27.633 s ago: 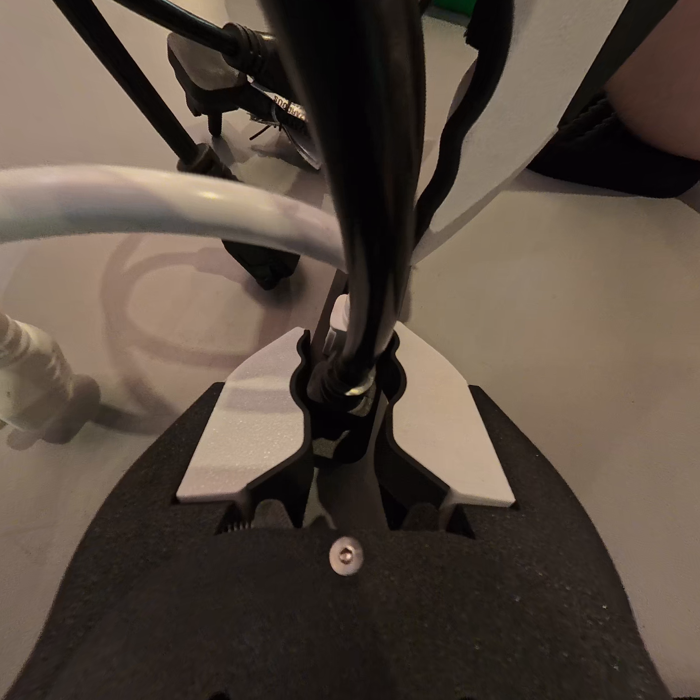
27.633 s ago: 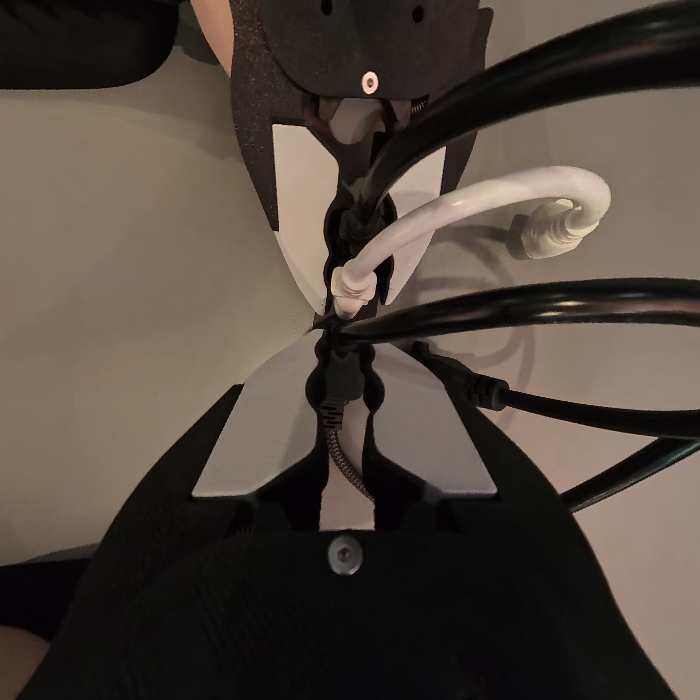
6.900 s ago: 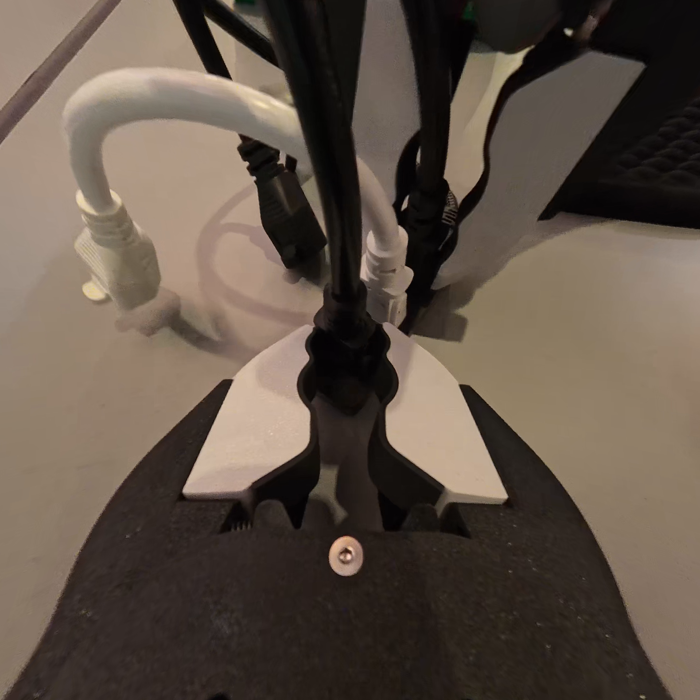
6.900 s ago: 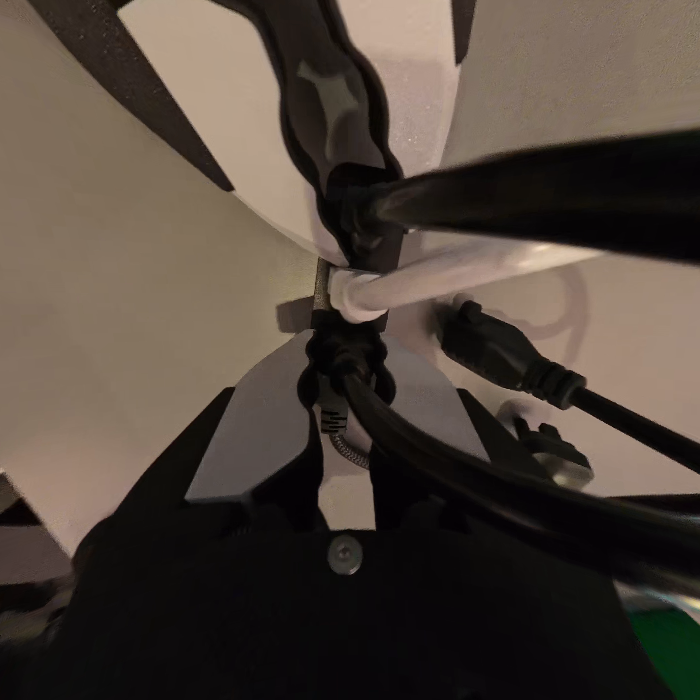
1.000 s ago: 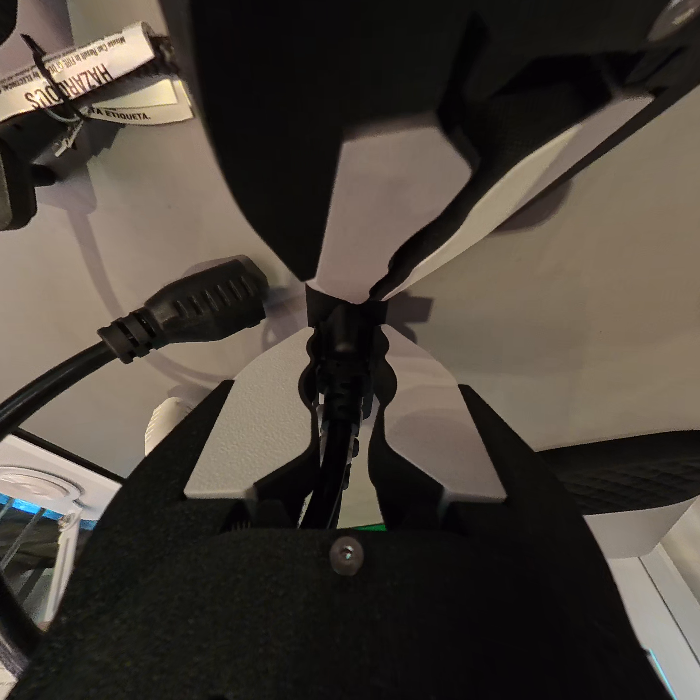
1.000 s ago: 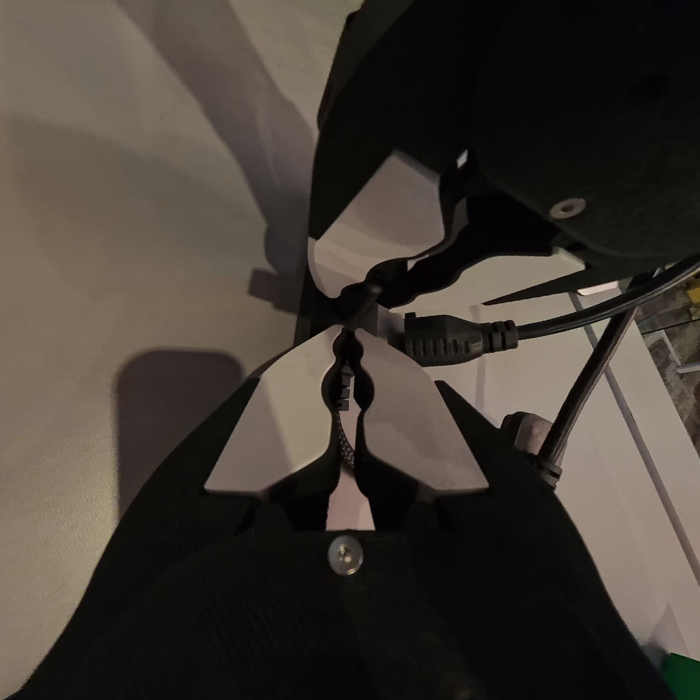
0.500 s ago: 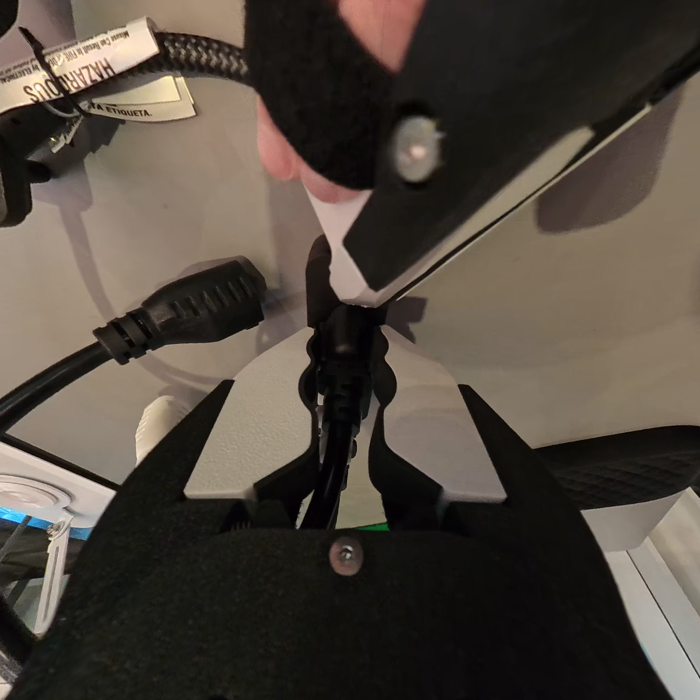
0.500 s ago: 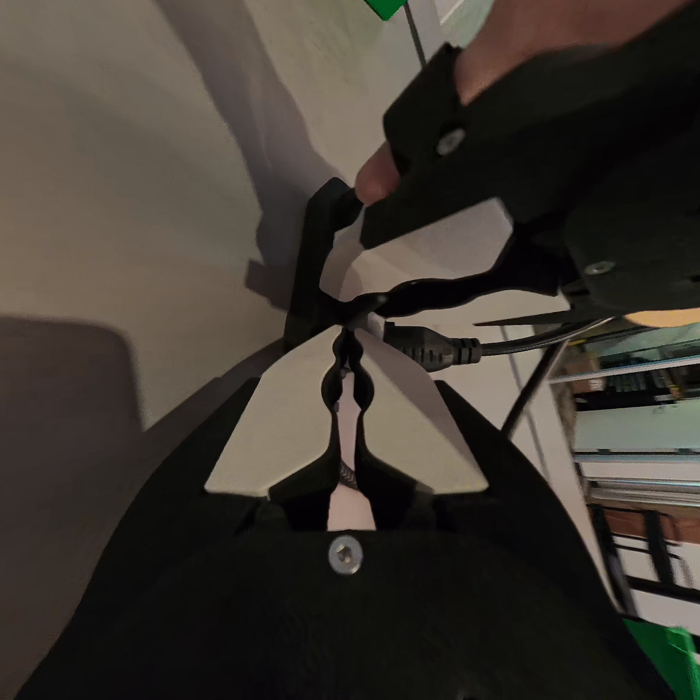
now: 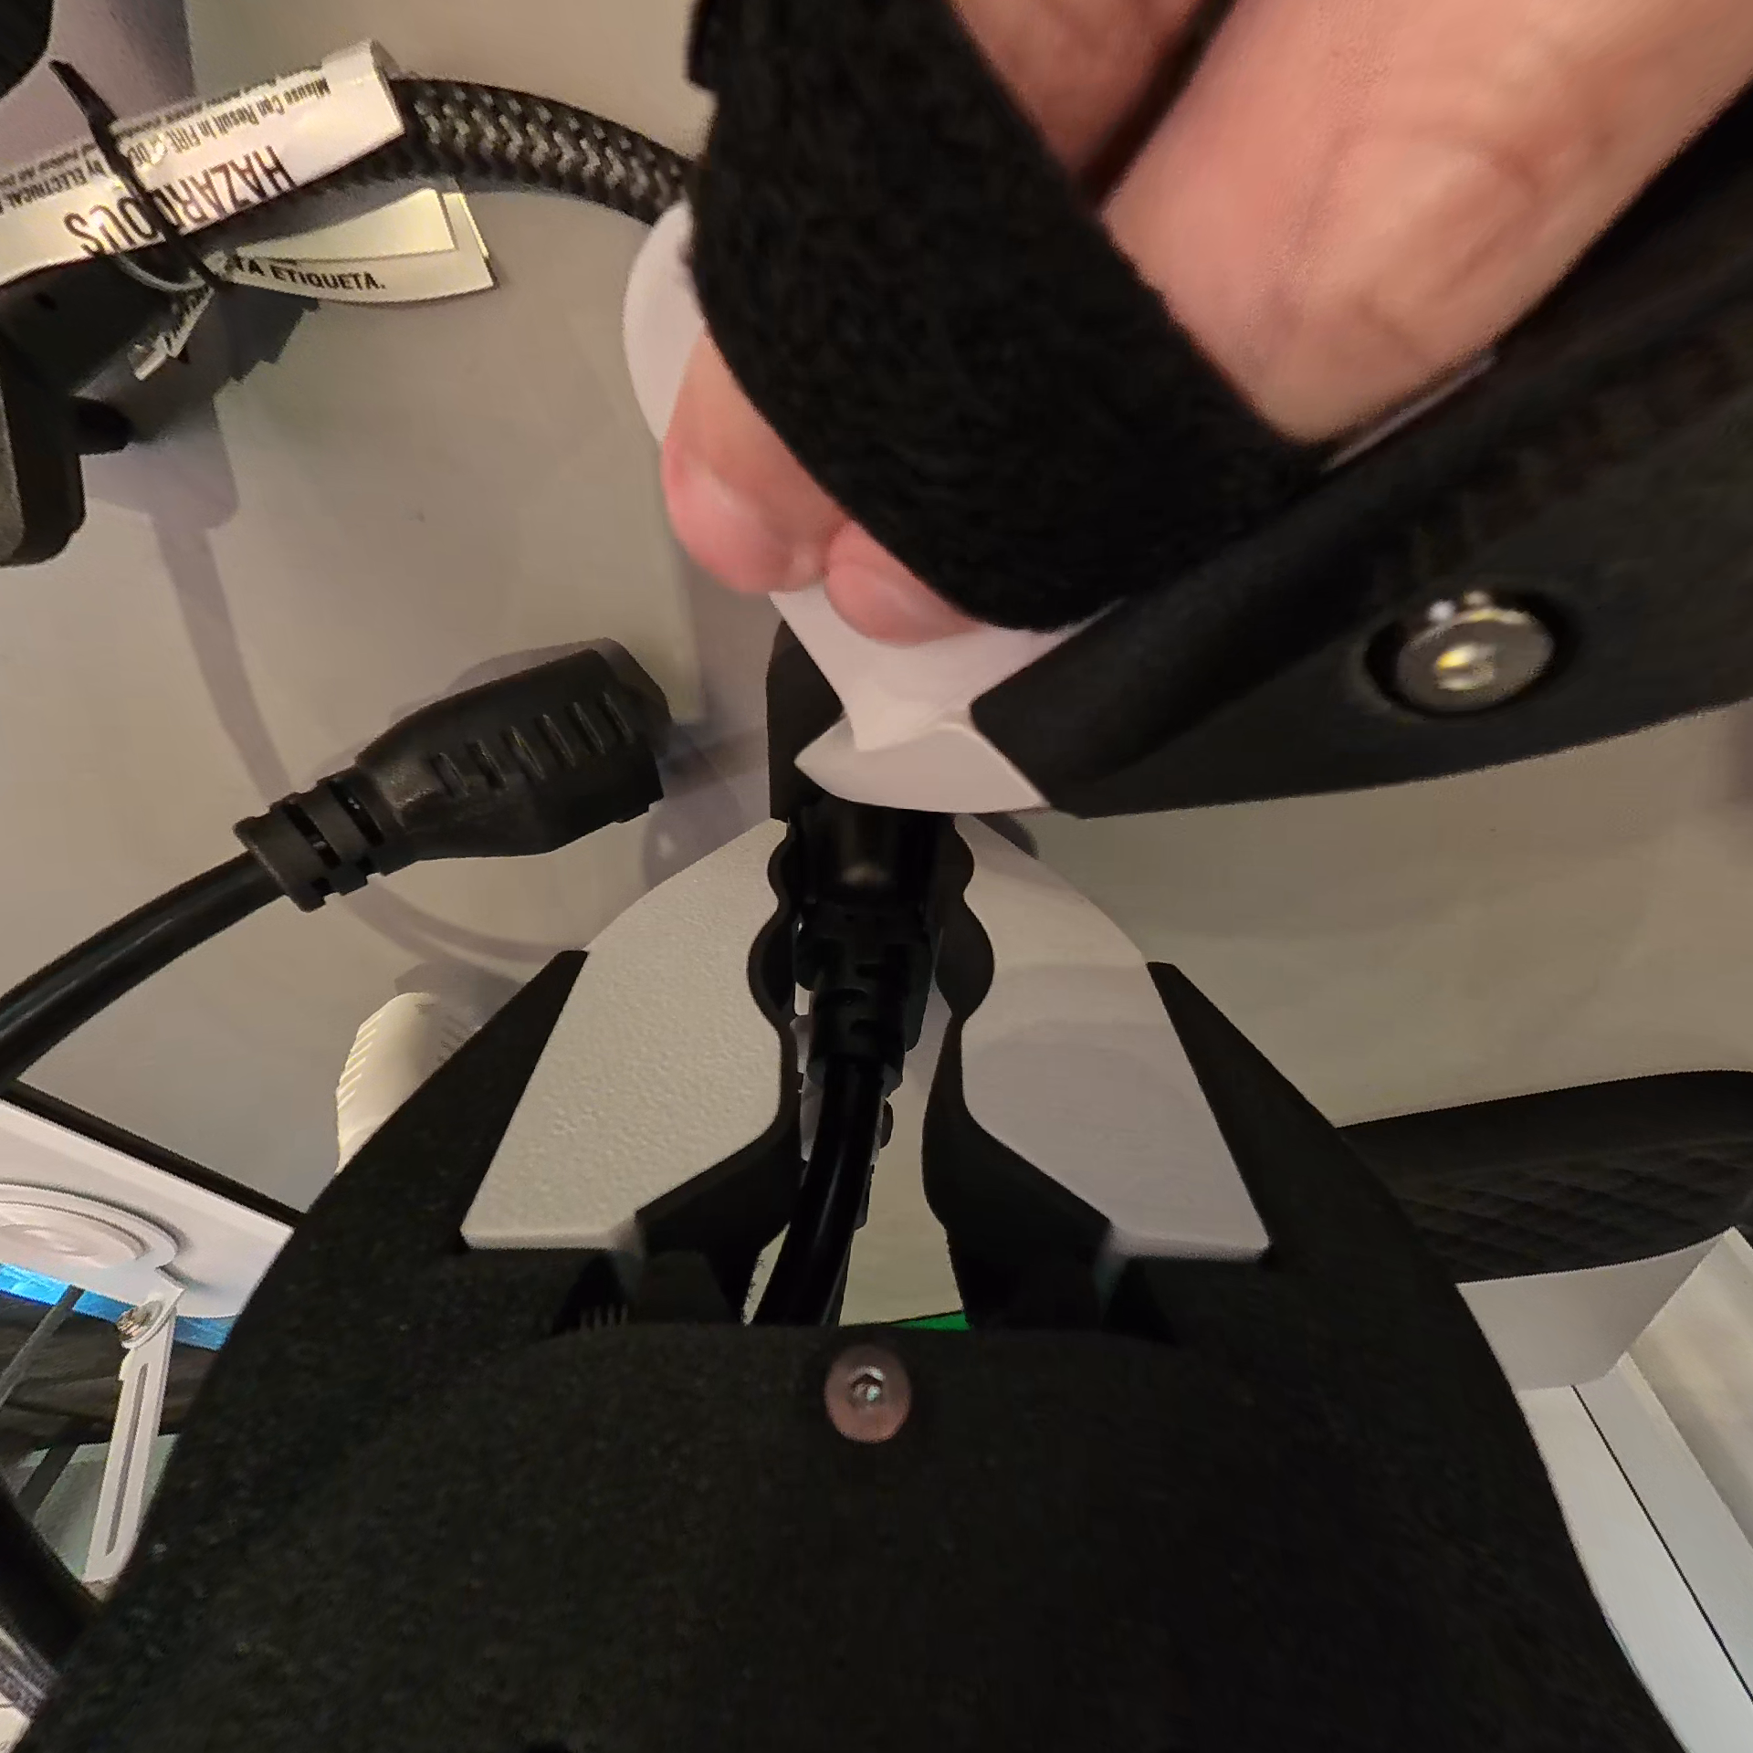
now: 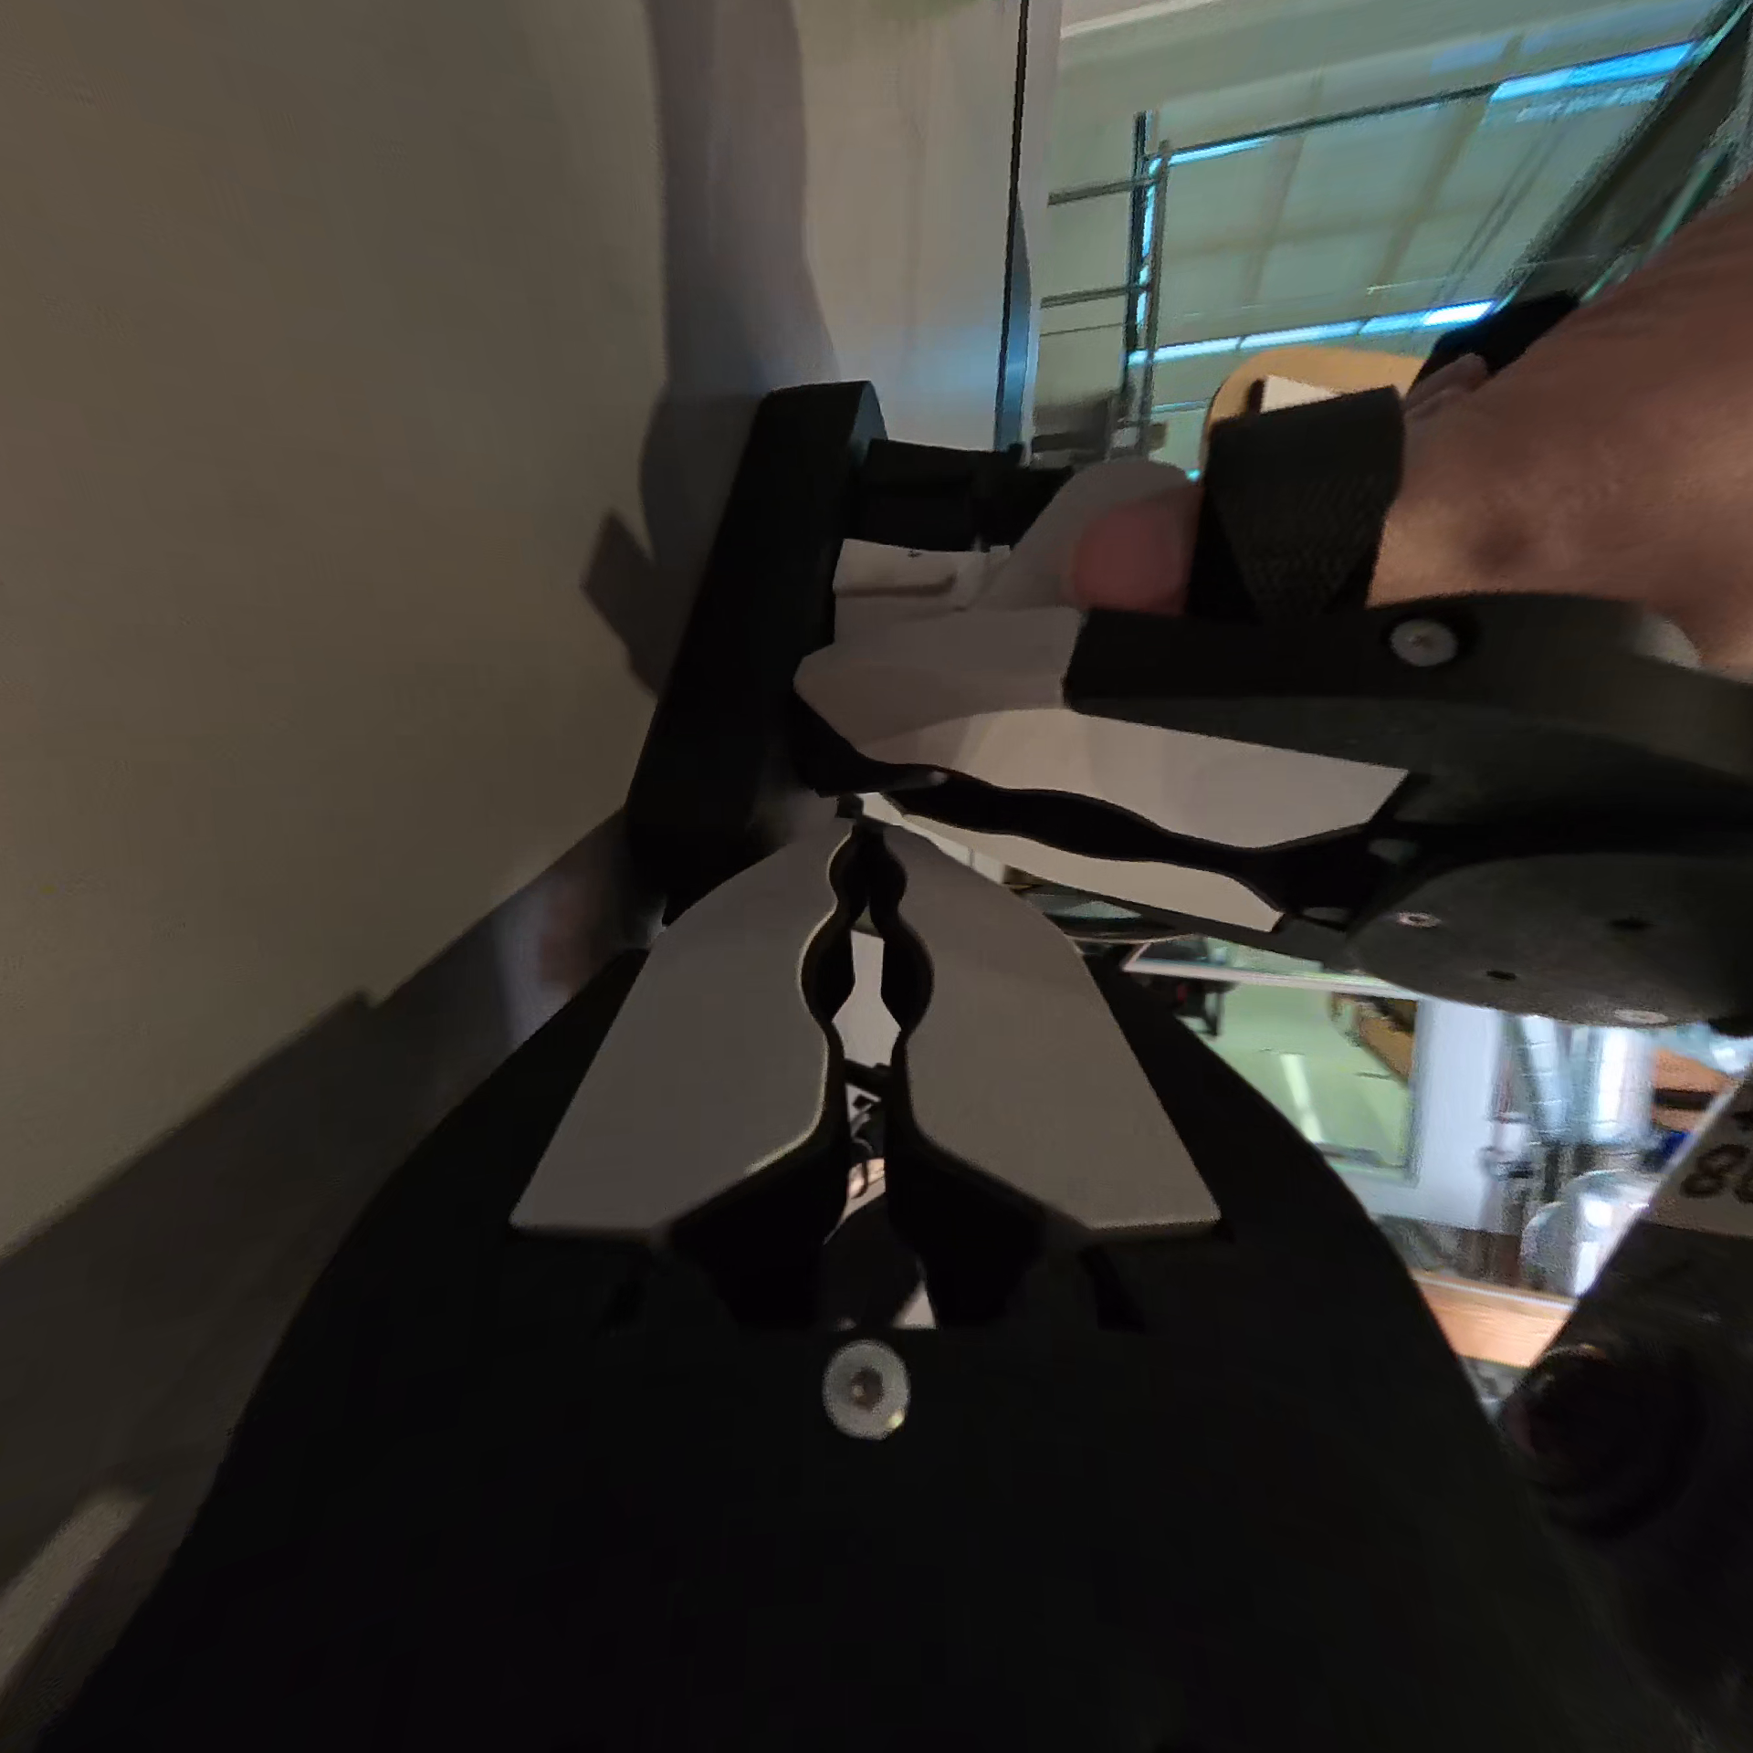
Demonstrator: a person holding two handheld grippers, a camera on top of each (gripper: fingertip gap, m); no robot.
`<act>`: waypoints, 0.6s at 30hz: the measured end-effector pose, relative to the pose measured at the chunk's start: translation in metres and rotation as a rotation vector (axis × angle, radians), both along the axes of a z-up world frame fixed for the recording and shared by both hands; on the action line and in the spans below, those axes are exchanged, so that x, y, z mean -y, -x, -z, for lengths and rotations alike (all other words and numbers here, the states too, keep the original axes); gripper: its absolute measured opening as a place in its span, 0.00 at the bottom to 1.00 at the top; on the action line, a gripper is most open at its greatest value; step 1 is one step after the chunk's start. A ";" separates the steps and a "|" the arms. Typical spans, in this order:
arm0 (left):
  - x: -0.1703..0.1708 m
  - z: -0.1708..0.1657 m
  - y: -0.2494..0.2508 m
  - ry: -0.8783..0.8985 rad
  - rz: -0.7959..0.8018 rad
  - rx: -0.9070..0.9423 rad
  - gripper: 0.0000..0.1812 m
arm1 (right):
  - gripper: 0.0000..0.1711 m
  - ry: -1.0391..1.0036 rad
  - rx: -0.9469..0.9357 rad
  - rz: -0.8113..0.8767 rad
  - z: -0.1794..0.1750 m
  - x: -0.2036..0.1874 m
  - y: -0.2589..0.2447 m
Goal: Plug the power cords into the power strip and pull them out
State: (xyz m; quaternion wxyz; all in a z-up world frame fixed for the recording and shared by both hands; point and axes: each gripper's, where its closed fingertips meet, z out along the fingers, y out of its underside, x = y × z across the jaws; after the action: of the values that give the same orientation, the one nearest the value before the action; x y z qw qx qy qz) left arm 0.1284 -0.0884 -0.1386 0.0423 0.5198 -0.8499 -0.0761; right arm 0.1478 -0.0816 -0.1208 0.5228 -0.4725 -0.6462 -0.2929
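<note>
Tongs of the left gripper (image 9: 868,911) are pinched on a black plug (image 9: 858,934) at the power strip (image 10: 735,645). Tongs of the right gripper (image 10: 868,844) are pressed together, empty, at 6 o'clock of the strip. Another black plug (image 9: 493,759) is seen at 9 o'clock.

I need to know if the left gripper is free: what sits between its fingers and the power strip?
A black plug, clamped by the left gripper, reaches toward the power strip; the left wrist view shows it.

A pale table (image 9: 1281,930) carries a loose black plug (image 9: 493,768).
</note>
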 end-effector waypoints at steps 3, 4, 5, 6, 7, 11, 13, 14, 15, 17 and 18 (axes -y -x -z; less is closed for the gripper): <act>0.000 0.000 0.000 0.001 -0.003 0.001 0.15 | 0.01 0.043 -0.024 0.011 0.001 0.000 0.000; 0.001 0.000 0.001 0.004 -0.004 -0.005 0.15 | 0.01 0.041 -0.021 0.009 0.001 0.000 0.000; 0.001 0.000 0.001 0.003 -0.008 -0.009 0.15 | 0.01 0.053 -0.019 0.011 0.002 0.000 0.000; 0.001 0.000 0.001 0.002 -0.006 -0.013 0.15 | 0.01 0.076 -0.010 0.016 0.003 -0.001 0.000; 0.000 0.000 0.001 -0.001 0.007 -0.017 0.15 | 0.01 0.105 0.006 0.024 0.004 -0.001 0.000; -0.001 0.000 0.002 -0.018 0.043 -0.010 0.14 | 0.00 0.173 0.101 0.019 0.007 0.005 0.006; -0.002 0.000 0.002 -0.026 0.058 -0.003 0.14 | 0.00 0.228 0.141 0.006 0.009 0.010 0.011; -0.002 0.000 0.002 -0.028 0.060 0.000 0.14 | 0.00 0.243 0.148 0.023 0.009 0.009 0.010; -0.002 0.000 0.002 -0.028 0.058 -0.001 0.14 | 0.00 0.248 0.148 0.044 0.009 0.008 0.010; -0.003 0.000 0.002 -0.026 0.060 0.002 0.14 | 0.00 0.253 0.160 0.068 0.010 0.006 0.009; -0.003 0.000 0.002 -0.025 0.058 0.002 0.15 | 0.00 0.274 0.145 0.082 0.010 0.006 0.009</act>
State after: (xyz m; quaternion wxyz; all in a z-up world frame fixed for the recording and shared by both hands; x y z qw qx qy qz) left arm 0.1261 -0.0849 -0.1383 0.0328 0.4956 -0.8635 -0.0874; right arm 0.1391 -0.0875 -0.1310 0.3929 -0.5431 -0.6964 -0.2563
